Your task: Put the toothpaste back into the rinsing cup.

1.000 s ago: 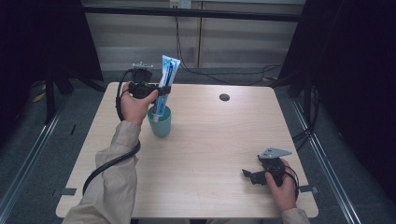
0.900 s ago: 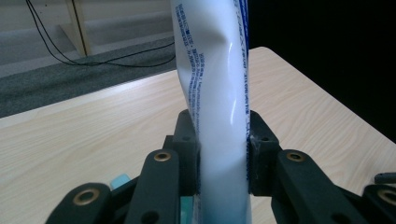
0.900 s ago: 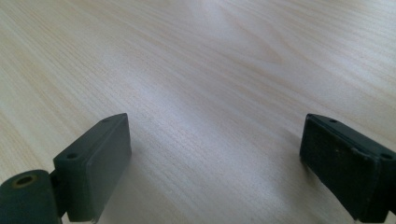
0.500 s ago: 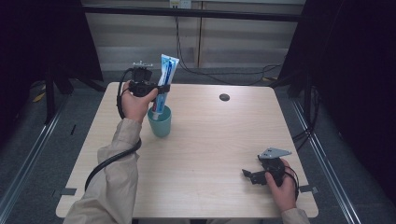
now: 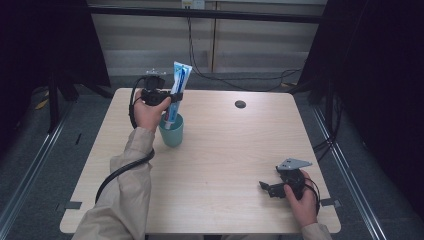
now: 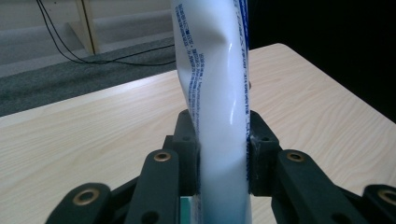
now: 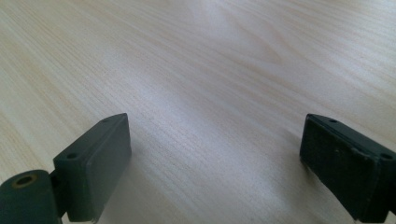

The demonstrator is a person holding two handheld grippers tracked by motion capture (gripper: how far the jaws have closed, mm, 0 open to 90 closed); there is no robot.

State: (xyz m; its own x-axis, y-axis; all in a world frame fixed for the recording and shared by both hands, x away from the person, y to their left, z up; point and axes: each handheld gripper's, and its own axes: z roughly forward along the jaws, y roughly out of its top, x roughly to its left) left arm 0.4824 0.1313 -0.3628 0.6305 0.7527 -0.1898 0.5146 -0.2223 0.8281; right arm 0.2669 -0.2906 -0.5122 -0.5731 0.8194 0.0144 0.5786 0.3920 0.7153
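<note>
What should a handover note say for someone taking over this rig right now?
Left claw: shut on the toothpaste tube, held upright with its lower end inside the teal cup.
Right claw: open, holding nothing, low over the table at its near right.
Done: tube gripped and standing in the cup.
Left: it looks like the tube either needs releasing into the cup or lifting out; the direction cannot be told.

One tube (image 5: pixel 177 90), one cup (image 5: pixel 172 134), two hand-held grippers.

Tube (image 5: pixel 175 95) in cup (image 5: pixel 171 134), table (image 5: pixel 220 150) left-rear.
</note>
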